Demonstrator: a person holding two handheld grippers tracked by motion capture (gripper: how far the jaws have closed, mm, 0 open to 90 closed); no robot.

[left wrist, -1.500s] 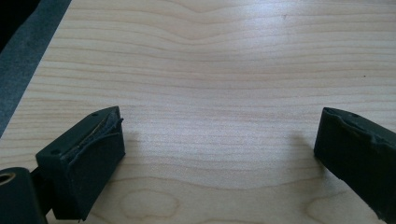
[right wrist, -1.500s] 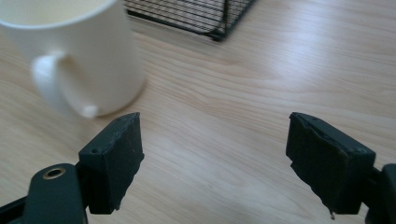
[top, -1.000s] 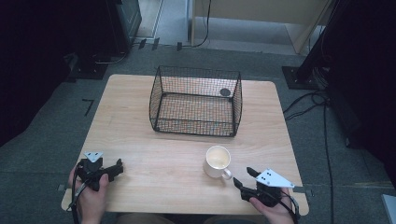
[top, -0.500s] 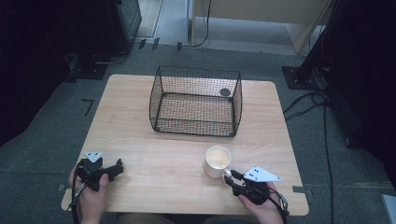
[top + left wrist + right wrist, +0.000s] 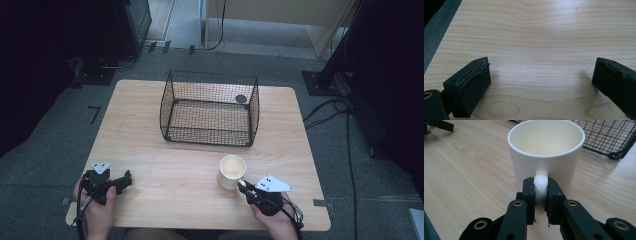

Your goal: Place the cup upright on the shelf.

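Note:
A white mug point(image 5: 232, 171) stands upright and empty on the wooden table point(image 5: 150, 130), right of the middle near the front. In the right gripper view the mug point(image 5: 546, 155) faces me with its handle point(image 5: 540, 182) pinched between the two black jaws; my right gripper point(image 5: 540, 195) is shut on that handle. From above, the right gripper point(image 5: 246, 188) sits just right of and in front of the mug. My left gripper point(image 5: 125, 179) rests at the front left corner, open, its fingers point(image 5: 471, 82) wide apart over bare wood.
A black wire basket point(image 5: 210, 107) stands at the back middle of the table, with a small dark round disc point(image 5: 241, 98) at its far right corner. The basket's mesh point(image 5: 606, 135) lies just behind the mug. Cables point(image 5: 345, 130) trail on the floor at right.
My right gripper has moved left and forward to the mug and closed on its handle. The left gripper has stayed where it was.

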